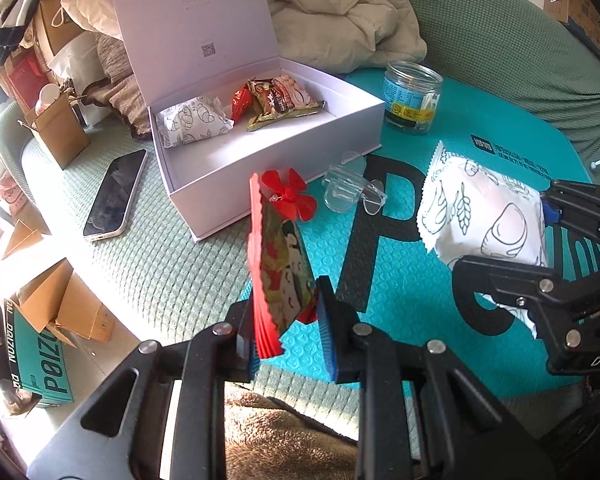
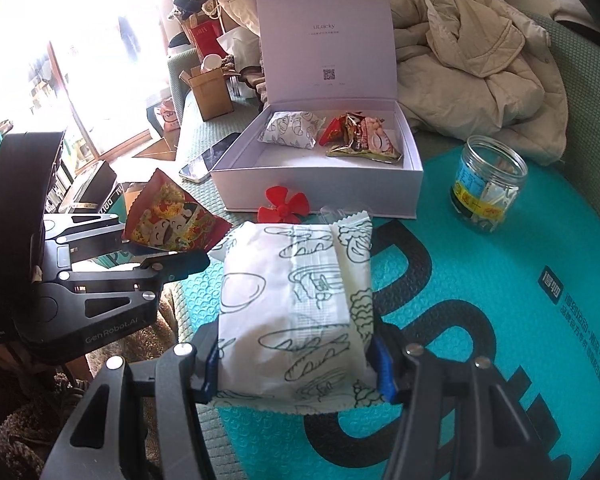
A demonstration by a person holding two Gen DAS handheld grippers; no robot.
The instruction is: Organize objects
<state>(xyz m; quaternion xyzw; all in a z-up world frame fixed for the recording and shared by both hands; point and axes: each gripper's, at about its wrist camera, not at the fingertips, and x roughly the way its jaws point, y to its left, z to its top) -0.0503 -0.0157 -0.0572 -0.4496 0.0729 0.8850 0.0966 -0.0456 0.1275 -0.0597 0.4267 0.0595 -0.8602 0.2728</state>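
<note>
My left gripper (image 1: 288, 344) is shut on a red snack packet (image 1: 280, 272) with a cartoon print, which is held off the teal mat (image 1: 412, 320). In the right wrist view that left gripper (image 2: 160, 244) and its red packet (image 2: 172, 220) show at the left. My right gripper (image 2: 296, 364) is shut on a white bread-print packet (image 2: 300, 300), its blue pads pressing both sides; it also shows in the left wrist view as the right gripper (image 1: 502, 232) holding the packet (image 1: 484, 216). Beyond stands an open white box (image 1: 284, 184) holding another white packet (image 1: 192, 120) and several snack packets (image 1: 280, 100).
A red propeller (image 1: 288, 196) and a clear plastic piece (image 1: 352, 188) lie in front of the box. A glass jar (image 1: 412, 96) stands on the mat to its right, a phone (image 1: 114, 196) lies to its left. A beige jacket (image 1: 340, 8) and cardboard boxes (image 1: 60, 304) crowd the edges.
</note>
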